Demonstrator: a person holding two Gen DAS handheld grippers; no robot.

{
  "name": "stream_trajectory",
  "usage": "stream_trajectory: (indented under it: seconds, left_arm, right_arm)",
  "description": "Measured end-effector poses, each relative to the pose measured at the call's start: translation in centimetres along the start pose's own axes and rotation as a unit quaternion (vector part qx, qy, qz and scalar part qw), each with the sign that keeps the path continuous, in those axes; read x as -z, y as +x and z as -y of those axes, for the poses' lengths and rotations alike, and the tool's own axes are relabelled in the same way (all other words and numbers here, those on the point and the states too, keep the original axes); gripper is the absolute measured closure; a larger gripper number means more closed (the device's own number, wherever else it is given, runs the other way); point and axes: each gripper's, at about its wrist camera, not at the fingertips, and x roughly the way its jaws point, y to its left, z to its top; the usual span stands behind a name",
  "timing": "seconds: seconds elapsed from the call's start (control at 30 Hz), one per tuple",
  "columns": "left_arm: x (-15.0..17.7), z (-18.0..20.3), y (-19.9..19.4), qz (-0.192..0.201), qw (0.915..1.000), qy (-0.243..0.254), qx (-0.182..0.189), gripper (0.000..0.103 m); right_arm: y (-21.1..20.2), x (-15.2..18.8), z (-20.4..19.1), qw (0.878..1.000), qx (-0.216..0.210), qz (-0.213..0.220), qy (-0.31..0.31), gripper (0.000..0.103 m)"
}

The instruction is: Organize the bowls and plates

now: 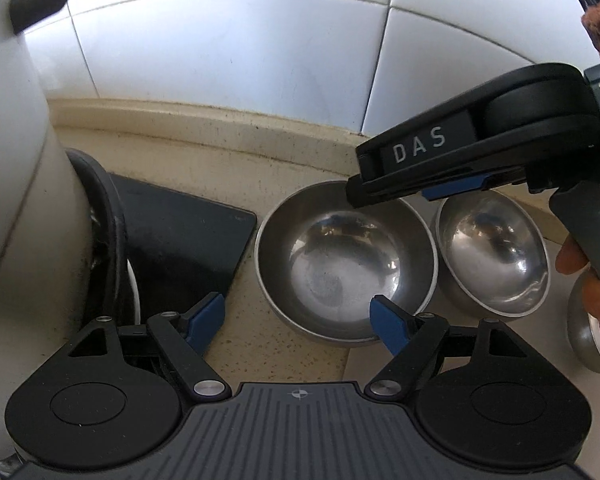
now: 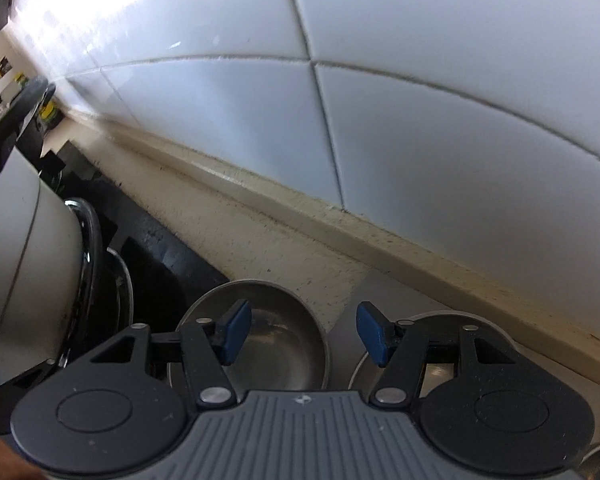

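Jaws of the left gripper [image 1: 298, 320] stand wide apart and hold nothing, its right blue pad over the near rim of the middle steel bowl [image 1: 346, 260]. Left of that bowl lie a white appliance [image 1: 16, 168] and a black slab [image 1: 180, 240] on the speckled cream bench [image 1: 220, 152]. Rightward sits a second bowl [image 1: 494, 252]; the right gripper [image 2: 300, 330], jaws also apart and empty, hangs above both. White wall tiles [image 1: 228, 44] rise behind

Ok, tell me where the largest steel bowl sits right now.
In the left wrist view the largest steel bowl sits centre on the beige counter, between the black tray to its left and a smaller steel bowl to its right.
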Motion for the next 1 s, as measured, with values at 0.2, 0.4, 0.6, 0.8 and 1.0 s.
stream_trajectory:
  seconds: [0.2, 0.4, 0.6, 0.8, 1.0]
  left_arm:
    - [-0.1, -0.5, 1.3, -0.014, 0.9998, -0.012, 0.0, 0.036]
    - [-0.1, -0.7, 2.8, -0.024, 0.9996, -0.011, -0.008, 0.057]
    - [-0.2, -1.5, 2.8, -0.027, 0.9994, -0.023, -0.002, 0.07]
    - [-0.5, -0.8, 1.5, -0.014, 0.9997, -0.019, -0.001, 0.071]
    - [-1.1, 0.4, -1.0, 0.013, 0.9999, -0.006, 0.006, 0.07]
  right_arm:
    - [2.1, -0.1, -0.4, 0.999, -0.001, -0.031, -0.013, 0.086]
    - [3.3, 0.7, 0.3, 0.998, -0.006, -0.057, -0.005, 0.103]
    - [3.1, 1.0, 0.7, 0.999, -0.01, -0.05, 0.007, 0.103]
    - [1.9, 0.9, 0.8, 0.999, -0.015, -0.038, 0.017, 0.103]
    - [-1.2, 0.5, 1.1, 1.0, -0.012, -0.011, 0.026, 0.103]
